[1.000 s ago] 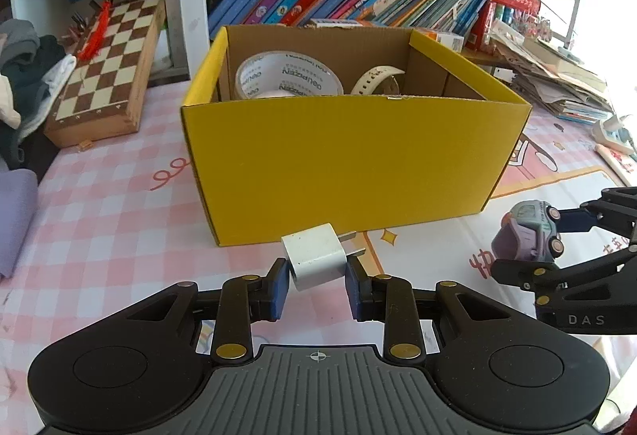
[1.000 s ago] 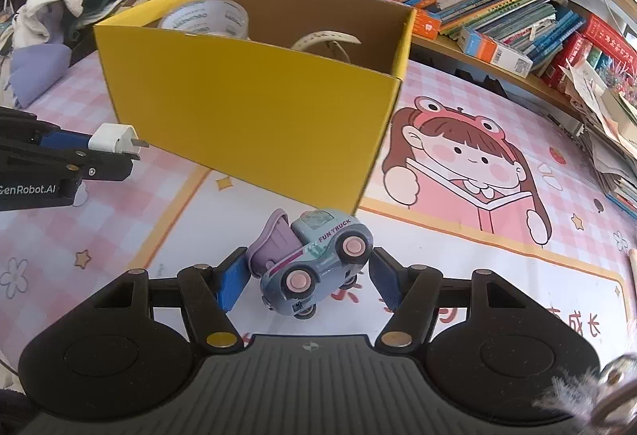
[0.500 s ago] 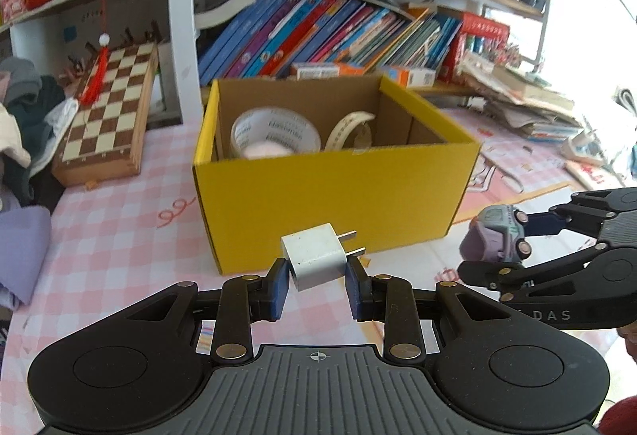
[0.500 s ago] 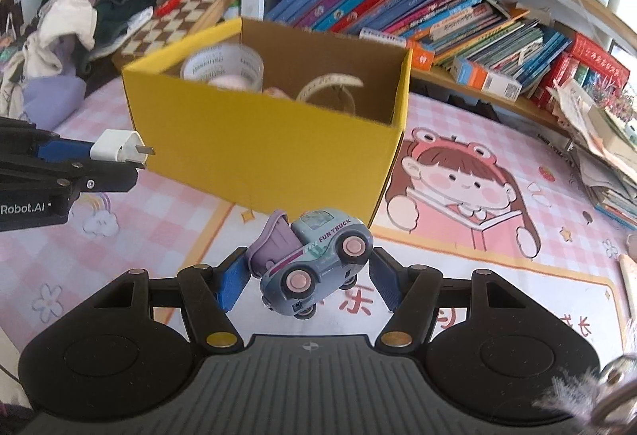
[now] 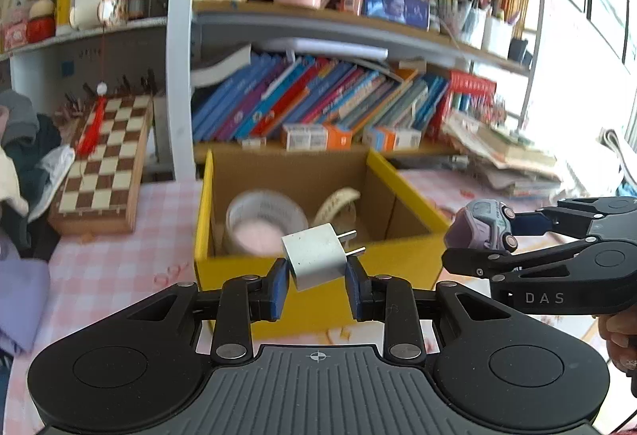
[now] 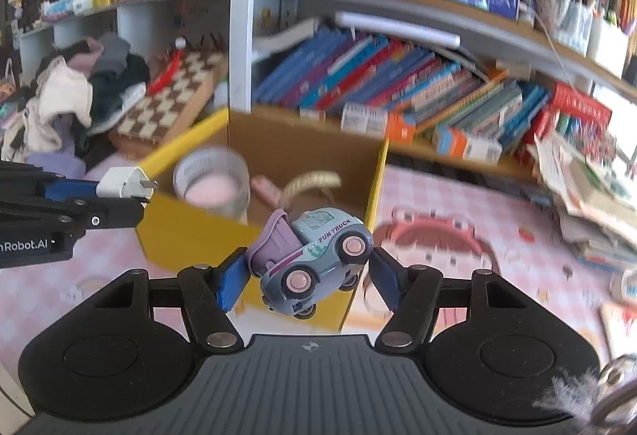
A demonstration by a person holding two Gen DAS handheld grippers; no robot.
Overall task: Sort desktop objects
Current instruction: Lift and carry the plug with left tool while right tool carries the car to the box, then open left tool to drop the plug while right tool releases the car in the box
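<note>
My left gripper (image 5: 316,277) is shut on a white plug adapter (image 5: 314,256), its two prongs pointing right, held in the air in front of the yellow cardboard box (image 5: 201,220). My right gripper (image 6: 306,276) is shut on a blue and purple toy truck (image 6: 314,260), also lifted, near the box's right front corner (image 6: 376,188). In the left wrist view the toy truck (image 5: 483,224) shows at the right. Inside the box lie a tape roll (image 5: 264,220) and a cream band (image 5: 338,200).
A chessboard (image 5: 105,164) leans at the left beside a pile of clothes (image 6: 71,96). Shelves of books (image 5: 318,100) stand behind the box. Stacked papers (image 6: 589,188) lie at the right. A pink checked cloth (image 5: 111,268) and a cartoon mat (image 6: 458,244) cover the table.
Both grippers have risen with their objects, so the views now look over the box's front wall into it, and more of the upper shelves shows.
</note>
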